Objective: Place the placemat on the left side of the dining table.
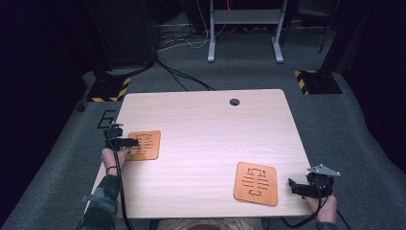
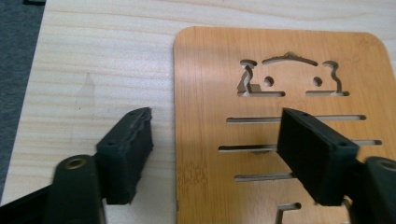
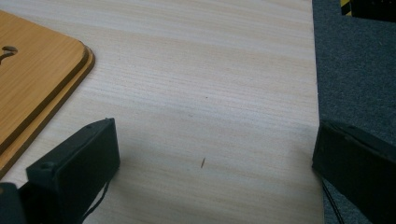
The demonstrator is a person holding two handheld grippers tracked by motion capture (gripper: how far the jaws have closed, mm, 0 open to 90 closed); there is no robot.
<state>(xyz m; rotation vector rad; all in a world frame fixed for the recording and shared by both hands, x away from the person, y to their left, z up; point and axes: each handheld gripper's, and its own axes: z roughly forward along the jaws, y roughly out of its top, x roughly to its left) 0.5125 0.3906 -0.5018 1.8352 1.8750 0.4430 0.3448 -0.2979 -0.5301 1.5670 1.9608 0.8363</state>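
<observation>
Left side of the table (image 1: 206, 120): left claw (image 1: 128, 142) held low at the near-left corner of the left board (image 1: 146, 144), a flat wooden mat with cut slots, lying flat close to the table's left edge. Jaws apart, gripping nothing.

Along the left claw (image 2: 215, 122) itself: straddling the side edge of the left board (image 2: 280, 51), one jaw over bare table, the other over the slots (image 2: 294, 119). Edge running straight ahead between the jaws, board stretching away forward and off to one side, slots lying crosswise. Judged from this, a pinch across that edge not possible as held, both jaws above a flat mat; needs either a turn of the hand to set one jaw under the rim, or a push sideways.

Near-right corner: right claw (image 1: 293, 186) just off the right side of the right board (image 1: 256, 183), a matching mat lying flat near the front edge. Jaws wide apart, empty. From the right claw (image 3: 215, 135): bare tabletop between the jaws, right board (image 3: 32, 79) a little off beyond one jaw, grey floor (image 3: 359, 56) past the other.

Nearer hand for each mat plain enough: left for left, right for right, the two mats well apart.
</observation>
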